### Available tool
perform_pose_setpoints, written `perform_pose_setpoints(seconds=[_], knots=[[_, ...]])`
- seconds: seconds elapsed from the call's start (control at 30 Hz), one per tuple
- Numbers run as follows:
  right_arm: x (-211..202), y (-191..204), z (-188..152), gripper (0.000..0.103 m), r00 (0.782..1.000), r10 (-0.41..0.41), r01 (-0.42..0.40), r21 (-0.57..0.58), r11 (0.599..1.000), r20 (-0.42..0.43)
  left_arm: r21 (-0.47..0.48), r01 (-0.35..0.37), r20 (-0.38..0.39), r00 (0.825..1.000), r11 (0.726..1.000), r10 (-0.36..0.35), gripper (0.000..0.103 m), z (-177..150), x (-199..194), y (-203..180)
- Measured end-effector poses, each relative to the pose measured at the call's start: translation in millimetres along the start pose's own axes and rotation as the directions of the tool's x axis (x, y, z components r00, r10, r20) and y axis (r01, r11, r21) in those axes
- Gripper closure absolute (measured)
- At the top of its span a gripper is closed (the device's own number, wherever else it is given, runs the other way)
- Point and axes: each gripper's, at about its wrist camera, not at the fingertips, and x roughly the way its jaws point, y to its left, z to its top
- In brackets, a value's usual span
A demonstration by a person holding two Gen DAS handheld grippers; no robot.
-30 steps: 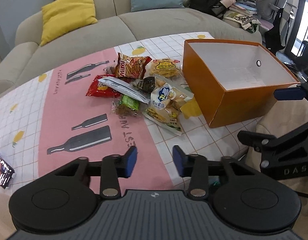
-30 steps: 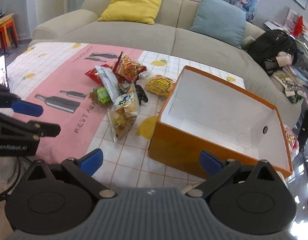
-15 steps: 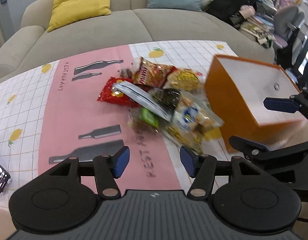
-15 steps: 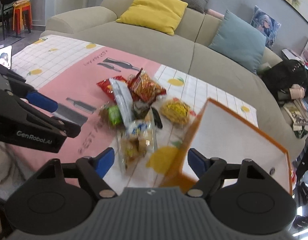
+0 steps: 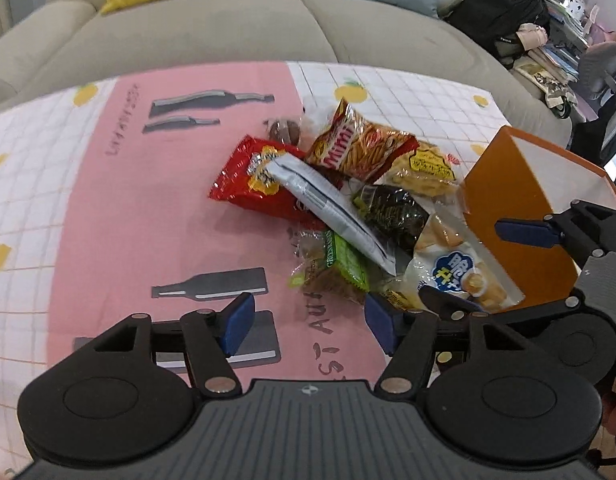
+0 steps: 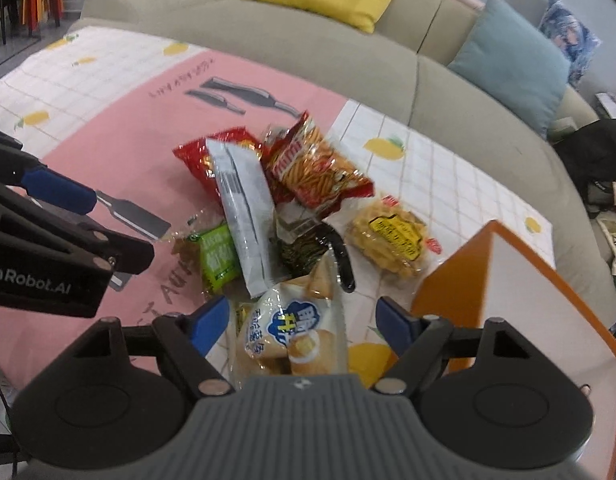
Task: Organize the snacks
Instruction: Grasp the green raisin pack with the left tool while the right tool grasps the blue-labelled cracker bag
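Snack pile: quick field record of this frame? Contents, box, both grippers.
surface: tablecloth, pink panel with bottle prints
pile: red bag, silver pouch, Mimi stick bag, green pack, dark seaweed pack, yellow-label bag, biscuit bag
box: orange box, beside the pile, no snacks seen inside
left gripper: jaws opening, nothing between fingers
right gripper: open, over biscuit bag, not gripping

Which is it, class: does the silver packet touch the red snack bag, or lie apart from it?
Touching. The left wrist view shows the silver packet lying across the red snack bag, its upper end resting on the bag with no gap; the right wrist view shows the same overlap.
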Motion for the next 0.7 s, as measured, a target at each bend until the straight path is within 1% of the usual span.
perform_pose_setpoints(seconds=[0.1,0.2,0.27,0.33,0.4,0.6,0.7], knots=[[14.8,-1.3,-4.1,0.021,1.000,0.006,-0.006,0.021,1.000,-0.015,-0.001,0.015,0.000,1.000,1.000,-0.015,0.020,1.1,8.5,5.1],[27.2,-3.2,-10.0,0.021,0.999,0.035,-0.033,0.056,0.998,-0.035,-0.018,0.015,-0.005,1.000,1.000,-0.016,0.019,2.2,17.8,10.9],[33.2,-3.9,-13.2,0.022,0.997,0.057,-0.054,0.067,0.996,-0.048,-0.042,0.028,-0.011,1.000,0.999,-0.028,0.019,3.5,23.7,15.2],[37.3,-4.1,-15.4,0.027,0.996,0.065,-0.062,0.060,0.996,-0.058,-0.074,0.047,-0.012,0.999,0.996,-0.048,0.019,4.8,28.4,17.8],[39.5,-6.3,-16.0,0.037,0.996,0.072,-0.068,0.064,0.996,-0.061,-0.098,0.066,-0.013,0.998,0.993,-0.067,0.018,7.0,33.3,17.9],[41.5,-21.9,-14.2,0.039,0.991,0.118,-0.108,0.152,0.982,-0.056,-0.131,0.094,-0.040,0.994,0.987,-0.100,0.018,14.8,52.3,12.8],[42.2,-21.9,-12.6,0.040,0.991,0.123,-0.113,0.158,0.981,-0.054,-0.157,0.111,-0.054,0.991,0.981,-0.121,0.018,17.3,62.7,11.6]])
